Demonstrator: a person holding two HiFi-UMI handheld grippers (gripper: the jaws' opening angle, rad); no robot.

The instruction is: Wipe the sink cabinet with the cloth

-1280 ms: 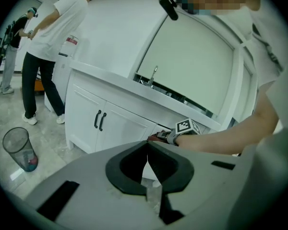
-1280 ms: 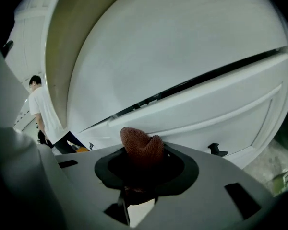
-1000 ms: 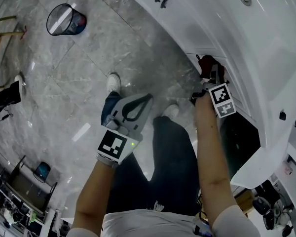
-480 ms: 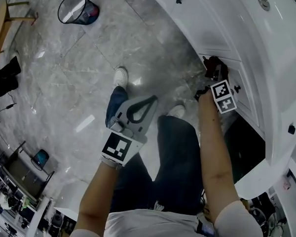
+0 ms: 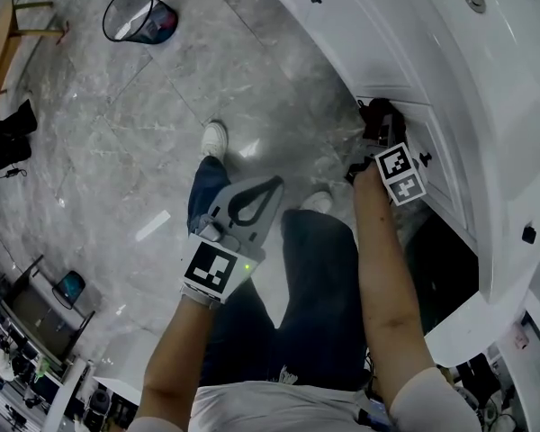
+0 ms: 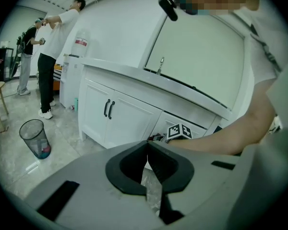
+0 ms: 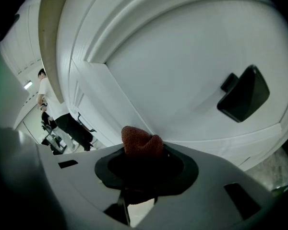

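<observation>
A reddish-brown cloth (image 7: 140,140) is bunched between the jaws of my right gripper (image 7: 141,153), which is shut on it. The cloth presses against a white drawer front (image 7: 182,71) of the sink cabinet, left of its black handle (image 7: 245,95). In the head view the right gripper (image 5: 378,126) holds the dark cloth (image 5: 375,112) at the drawer's left edge on the white cabinet (image 5: 369,34). My left gripper (image 5: 259,190) hangs over the floor away from the cabinet, shut with nothing in it. Its jaws (image 6: 148,146) meet in the left gripper view.
Two cabinet doors with black handles (image 6: 108,109) stand left of the drawer, and a tap (image 6: 160,65) rises from the countertop. A mesh waste bin (image 5: 135,16) sits on the marble floor. My white shoes (image 5: 214,138) stand below. Two people (image 6: 53,47) are at the far left.
The right gripper with the cloth has slid a little to the left along the drawer front. The left gripper has barely moved and stays shut.
</observation>
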